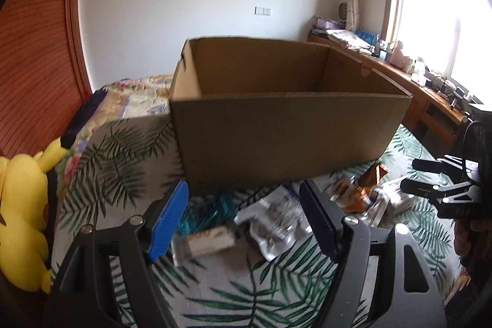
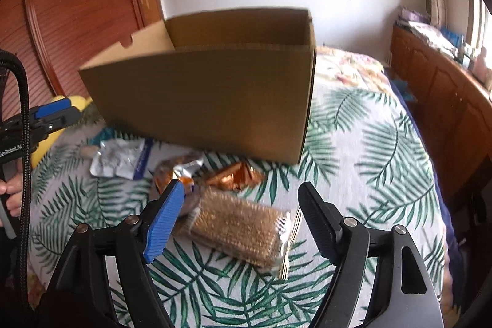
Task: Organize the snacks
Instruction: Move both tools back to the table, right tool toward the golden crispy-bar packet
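An open brown cardboard box point(image 1: 286, 125) stands on the leaf-print bed; it also shows in the right wrist view point(image 2: 209, 100). Several snack packets lie in front of it: a silver pouch point(image 1: 273, 220), a tan bar point(image 1: 206, 242), a teal packet point(image 1: 200, 214) and orange packets point(image 1: 363, 189). My left gripper point(image 1: 243, 223) is open above the silver pouch and tan bar. My right gripper point(image 2: 240, 223) is open over a clear packet of brown biscuits point(image 2: 240, 229). An orange packet point(image 2: 233, 177) and a silver pouch point(image 2: 120, 159) lie beyond it.
A yellow plush toy point(image 1: 21, 211) lies at the bed's left edge by the wooden headboard point(image 1: 37, 51). A wooden sideboard point(image 2: 446, 100) with clutter runs along the right under the window. The right gripper also shows in the left wrist view point(image 1: 442, 183).
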The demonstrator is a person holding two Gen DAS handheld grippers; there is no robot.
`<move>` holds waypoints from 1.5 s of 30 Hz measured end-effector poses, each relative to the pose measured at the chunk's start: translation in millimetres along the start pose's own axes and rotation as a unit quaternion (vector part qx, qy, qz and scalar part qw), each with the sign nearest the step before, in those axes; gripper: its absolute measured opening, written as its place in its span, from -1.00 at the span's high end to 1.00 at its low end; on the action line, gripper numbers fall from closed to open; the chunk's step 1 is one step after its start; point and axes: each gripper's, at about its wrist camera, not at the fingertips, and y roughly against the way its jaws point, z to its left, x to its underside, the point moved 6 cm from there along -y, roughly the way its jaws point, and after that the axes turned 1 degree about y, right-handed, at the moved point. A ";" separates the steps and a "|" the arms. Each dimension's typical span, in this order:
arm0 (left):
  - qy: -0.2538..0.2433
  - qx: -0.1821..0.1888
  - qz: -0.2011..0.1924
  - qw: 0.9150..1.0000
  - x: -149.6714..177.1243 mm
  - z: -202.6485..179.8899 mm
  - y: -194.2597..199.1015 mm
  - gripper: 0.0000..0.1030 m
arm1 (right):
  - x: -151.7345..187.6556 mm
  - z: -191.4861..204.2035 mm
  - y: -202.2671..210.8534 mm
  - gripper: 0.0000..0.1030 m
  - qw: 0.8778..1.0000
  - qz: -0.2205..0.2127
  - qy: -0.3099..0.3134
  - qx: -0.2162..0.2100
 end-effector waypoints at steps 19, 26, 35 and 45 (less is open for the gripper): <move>0.019 -0.009 0.029 0.999 31.3 13.9 -11.6 -0.47 | 19.0 0.3 -19.5 -0.76 0.999 0.050 -0.008 0.008; 0.020 -0.008 0.027 0.999 30.3 16.0 -10.9 -0.47 | 20.6 5.7 -28.3 -0.87 0.998 0.064 0.006 0.027; 0.015 -0.012 0.039 0.999 35.8 17.2 -15.9 -0.47 | 22.9 3.4 -32.3 -0.74 0.996 0.082 0.013 0.024; 0.023 -0.038 0.059 0.997 38.4 26.5 -28.6 -0.28 | 36.0 -9.2 -20.2 -0.69 0.997 0.070 0.018 0.022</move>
